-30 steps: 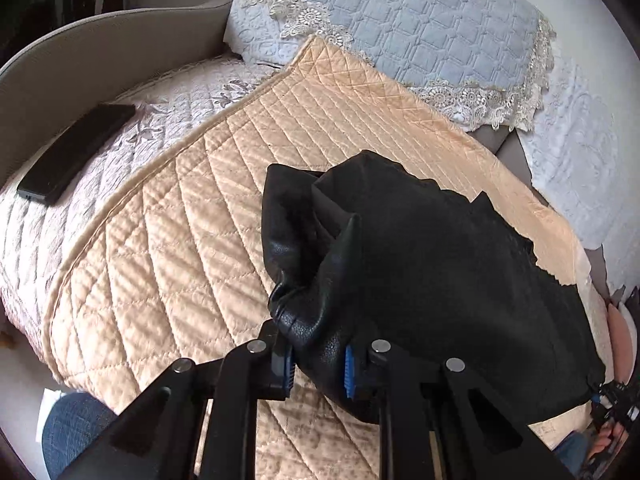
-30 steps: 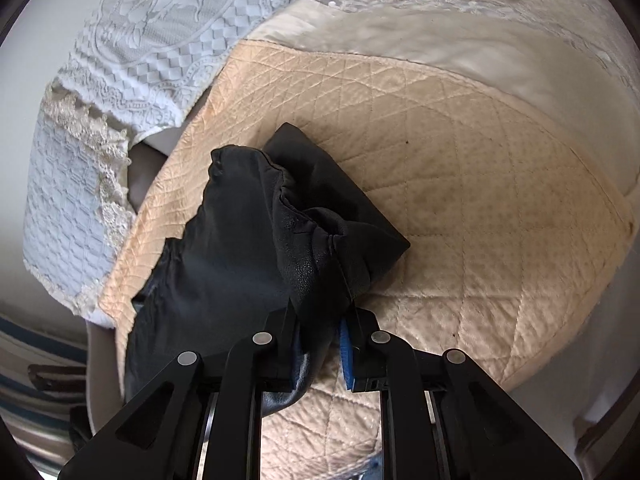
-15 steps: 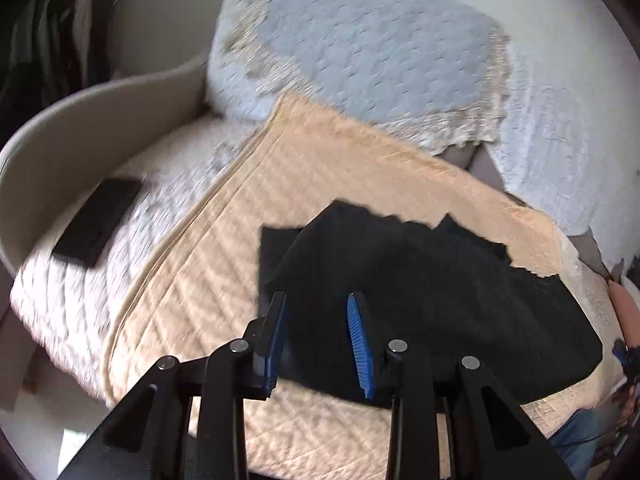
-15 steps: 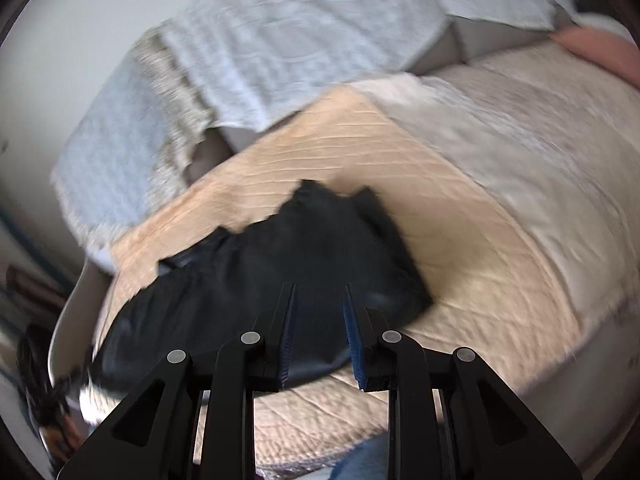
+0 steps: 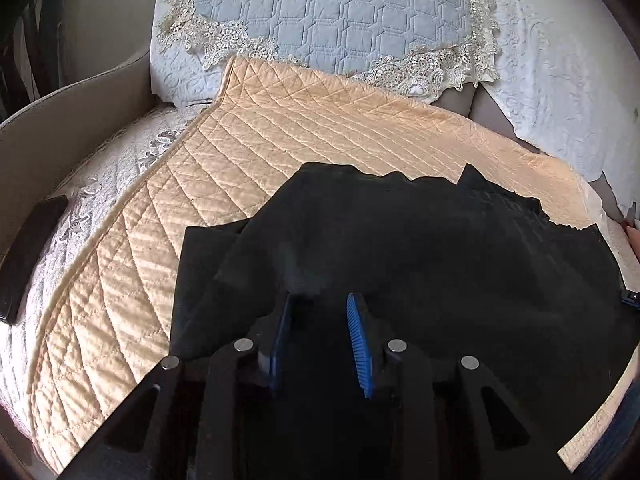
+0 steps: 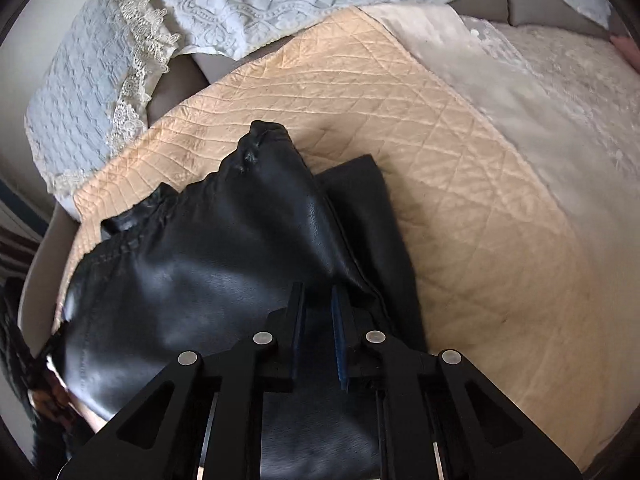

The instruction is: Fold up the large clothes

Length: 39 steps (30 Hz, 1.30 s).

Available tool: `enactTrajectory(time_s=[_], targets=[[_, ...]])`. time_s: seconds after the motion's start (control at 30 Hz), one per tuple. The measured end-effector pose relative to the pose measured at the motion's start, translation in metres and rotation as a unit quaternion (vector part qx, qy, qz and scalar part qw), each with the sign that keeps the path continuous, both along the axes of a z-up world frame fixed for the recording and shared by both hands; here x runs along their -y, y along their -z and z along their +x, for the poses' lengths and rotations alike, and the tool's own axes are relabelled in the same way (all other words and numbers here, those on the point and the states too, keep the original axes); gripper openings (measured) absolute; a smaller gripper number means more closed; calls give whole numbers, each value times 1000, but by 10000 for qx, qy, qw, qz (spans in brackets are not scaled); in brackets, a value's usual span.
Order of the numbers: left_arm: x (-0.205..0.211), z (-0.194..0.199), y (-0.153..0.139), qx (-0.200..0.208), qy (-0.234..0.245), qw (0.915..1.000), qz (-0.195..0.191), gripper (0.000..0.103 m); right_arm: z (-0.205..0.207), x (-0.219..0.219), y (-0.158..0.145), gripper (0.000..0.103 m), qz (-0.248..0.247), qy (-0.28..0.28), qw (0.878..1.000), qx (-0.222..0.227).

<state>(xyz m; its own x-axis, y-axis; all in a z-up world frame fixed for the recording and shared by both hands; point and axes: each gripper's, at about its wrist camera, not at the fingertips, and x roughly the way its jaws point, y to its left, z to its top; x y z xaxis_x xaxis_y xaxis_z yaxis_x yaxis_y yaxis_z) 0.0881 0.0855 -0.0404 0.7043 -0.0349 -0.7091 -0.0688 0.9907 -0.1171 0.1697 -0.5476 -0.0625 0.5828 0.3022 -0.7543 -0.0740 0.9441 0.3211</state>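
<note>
Black garment [image 5: 420, 248]: lower part hidden behind the left gripper [image 5: 320, 320] body, right edge cut off by the frame; too dark there to read its folds. Right view: its near end runs under the right gripper [image 6: 318, 320]. Dark flat object [image 5: 28, 256] at left edge, cut off, can't identify.

Sofa [image 5: 60, 128] seat: peach quilted cover [image 5: 248, 152] spread; black garment [image 5: 420, 248] atop; dark phone [image 5: 24, 256] left.

Black leather garment [image 6: 192, 280], folded flat
</note>
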Motion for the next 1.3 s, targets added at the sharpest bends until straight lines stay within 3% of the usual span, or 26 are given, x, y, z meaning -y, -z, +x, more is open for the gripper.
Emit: enactTrajectory(time_s=[0.1, 0.27, 0.33, 0.47, 0.53, 0.6, 0.93, 1.07, 1.13, 1.2, 1.3], targets=[[3, -1, -17, -24, -10, 10000, -27, 31, -10, -15, -19, 16, -249, -66, 9990, 357], [22, 22, -49, 453, 236, 9987, -34, 36, 13, -54, -39, 19, -218, -546, 9929, 1036], [30, 45, -46, 448, 244, 9987, 59, 39, 36, -60, -29, 22, -248, -501, 9933, 1013], [23, 83, -12, -45, -47, 9999, 141, 39, 69, -50, 1, 22, -356, -271, 9970, 626], [8, 90, 6, -300, -202, 9989, -281, 38, 71, -36, 10, 20, 36, -158, 9980, 616], [1, 88, 5, -207, -255, 9983, -474, 36, 71, -31, 12, 19, 168, -95, 9977, 650], [7, 91, 10, -278, -279, 9988, -281, 36, 77, -34, 19, 18, 99, -42, 9988, 483], [6, 92, 9, -306, -252, 9988, -302, 35, 78, -31, 18, 18, 193, -43, 9990, 395], [6, 90, 2, -339, -258, 9988, -261, 35, 73, -36, 7, 21, -22, 73, 9996, 275], [7, 78, -13, -275, -313, 9991, -119, 35, 54, -49, -13, 21, -260, 74, 9985, 481], [2, 39, -36, 154, -223, 9995, -176, 42, 10, -74, -40, 24, -189, -218, 9960, 843]])
